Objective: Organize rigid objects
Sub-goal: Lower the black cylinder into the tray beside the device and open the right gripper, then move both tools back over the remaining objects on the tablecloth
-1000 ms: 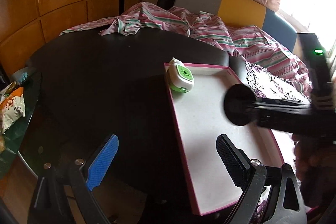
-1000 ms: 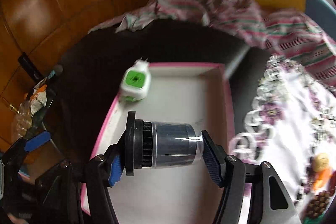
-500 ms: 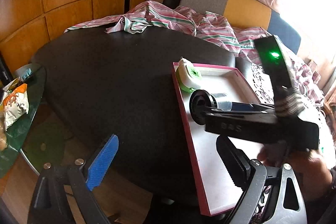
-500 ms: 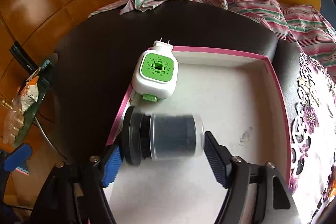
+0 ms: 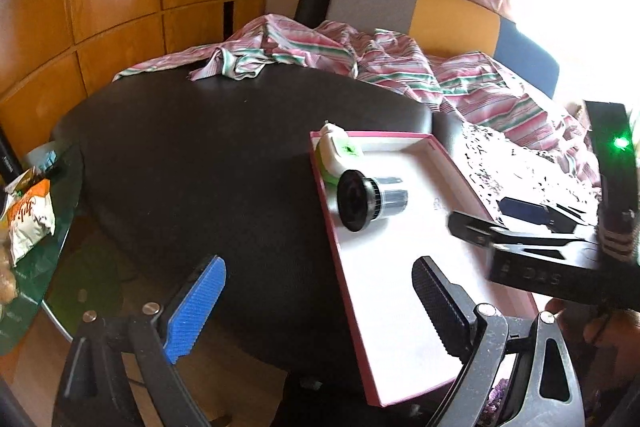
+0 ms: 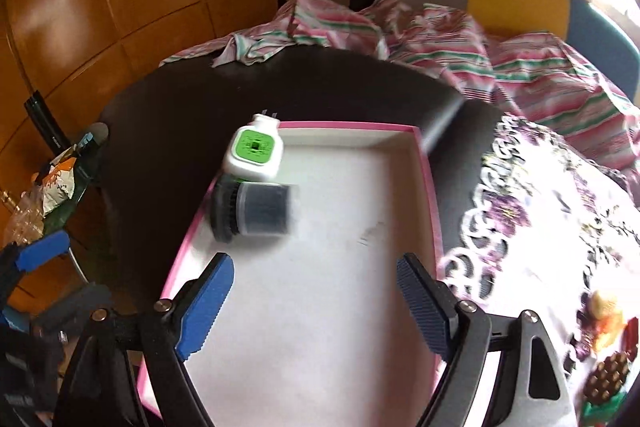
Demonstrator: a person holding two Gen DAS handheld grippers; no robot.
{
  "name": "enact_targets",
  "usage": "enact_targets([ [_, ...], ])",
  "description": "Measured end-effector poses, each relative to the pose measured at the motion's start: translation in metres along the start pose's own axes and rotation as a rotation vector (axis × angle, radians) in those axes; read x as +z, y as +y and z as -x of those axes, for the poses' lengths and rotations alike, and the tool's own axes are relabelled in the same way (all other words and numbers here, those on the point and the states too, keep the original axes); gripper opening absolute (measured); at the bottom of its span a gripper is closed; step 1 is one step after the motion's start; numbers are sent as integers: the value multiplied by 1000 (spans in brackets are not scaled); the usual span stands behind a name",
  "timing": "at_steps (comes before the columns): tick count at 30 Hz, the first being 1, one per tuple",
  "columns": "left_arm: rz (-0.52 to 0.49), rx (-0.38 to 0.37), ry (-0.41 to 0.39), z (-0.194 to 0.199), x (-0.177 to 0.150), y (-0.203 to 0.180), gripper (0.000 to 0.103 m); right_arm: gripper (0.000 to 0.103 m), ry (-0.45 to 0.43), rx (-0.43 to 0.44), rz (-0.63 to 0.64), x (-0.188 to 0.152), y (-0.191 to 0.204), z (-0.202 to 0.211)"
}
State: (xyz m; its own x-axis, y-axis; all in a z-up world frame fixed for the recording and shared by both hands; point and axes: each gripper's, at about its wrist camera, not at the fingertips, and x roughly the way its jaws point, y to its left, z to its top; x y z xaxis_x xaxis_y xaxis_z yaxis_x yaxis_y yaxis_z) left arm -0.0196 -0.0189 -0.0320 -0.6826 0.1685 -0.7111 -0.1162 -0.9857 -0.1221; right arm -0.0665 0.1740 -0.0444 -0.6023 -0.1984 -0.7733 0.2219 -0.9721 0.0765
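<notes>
So the right tool (image 6: 316,303) just let go: half a second back it was clamped on the black cylinder (image 6: 256,211), and now its jaws are spread wide with nothing between them, pulled back over the near part of the pink-rimmed tray (image 6: 428,187). The cylinder is lying on its side on the white tray floor, up in the far-left area, right against the left rim and touching, or as good as touching, the white-and-green plug-in gadget (image 6: 254,151) that sits half on the corner of the rim. Reads to me like that drop-off is done, so one more rigid thing is sorted and the next move is probably going after something else; there's small stuff out on the floral cloth (image 6: 552,211) to the right. Orientation: its long axis runs across the tray, roughly left to right, with the wide ribbed cap end toward the left rim and the clear-sleeved body pointing into the middle. From the left wrist view the cap face (image 5: 354,201) looks back toward the camera. The left tool (image 5: 320,307) is also wide open and empty, hanging over the dark surface (image 5: 200,155) by the tray's left edge.
</notes>
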Motion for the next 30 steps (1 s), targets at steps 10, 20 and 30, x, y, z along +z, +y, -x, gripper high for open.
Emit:
enact_targets([
  [10, -72, -50, 19, 1, 0, -26, 95, 85, -25, -125, -108, -32, -79, 49],
  [20, -172, -116, 32, 1, 1, -66, 95, 85, -67, -289, -330, -72, -182, 108],
  [30, -315, -259, 53, -2, 7, -140, 95, 85, -170, -558, -790, -146, -309, 168],
])
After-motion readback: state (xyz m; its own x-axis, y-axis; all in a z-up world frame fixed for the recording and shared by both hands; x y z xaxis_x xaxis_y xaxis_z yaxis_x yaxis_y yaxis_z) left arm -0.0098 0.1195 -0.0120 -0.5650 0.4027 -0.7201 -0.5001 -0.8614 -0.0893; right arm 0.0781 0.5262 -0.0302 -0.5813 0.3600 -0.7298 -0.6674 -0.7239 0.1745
